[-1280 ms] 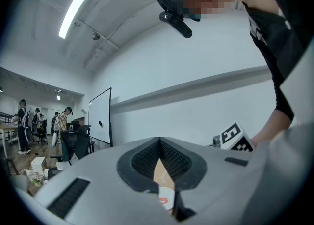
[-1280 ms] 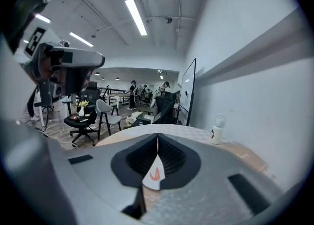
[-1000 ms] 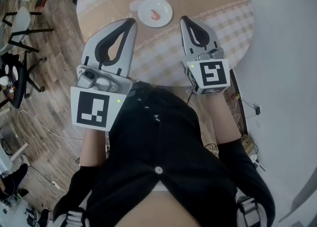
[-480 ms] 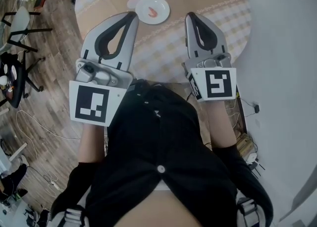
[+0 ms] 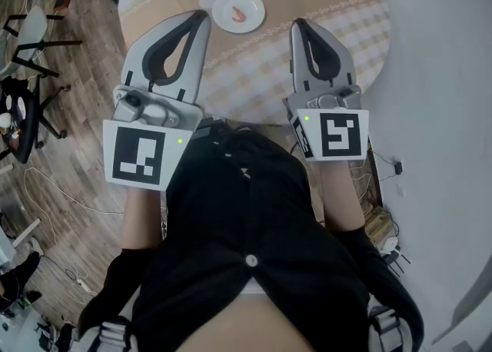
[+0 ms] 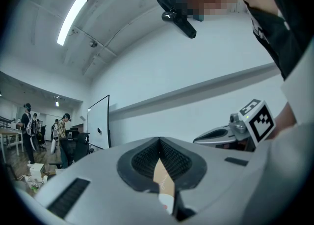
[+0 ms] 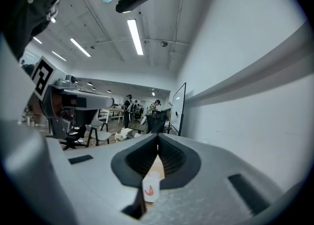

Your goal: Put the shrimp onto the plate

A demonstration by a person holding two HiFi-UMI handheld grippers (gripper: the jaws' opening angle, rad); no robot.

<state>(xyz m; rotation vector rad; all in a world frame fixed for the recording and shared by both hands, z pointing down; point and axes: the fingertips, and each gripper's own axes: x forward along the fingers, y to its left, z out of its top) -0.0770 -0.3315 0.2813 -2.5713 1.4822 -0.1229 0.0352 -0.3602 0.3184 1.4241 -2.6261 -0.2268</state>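
Black chairs (image 5: 27,31) stand on the wood floor (image 5: 69,158), well off to the left of the left gripper (image 5: 201,17). A whiteboard (image 6: 98,123) and people stand far beyond. Both grippers hang over the near edge of the round tabletop (image 5: 323,43). On each, the fingers (image 5: 198,58) are pressed tip to tip and grip nothing. The right gripper (image 5: 298,26) is level with the left. The shrimp (image 5: 241,13) lies on the plate (image 5: 256,18), just past the fingertips and between the two pairs, nearer the left. Only bare cloth lies between.
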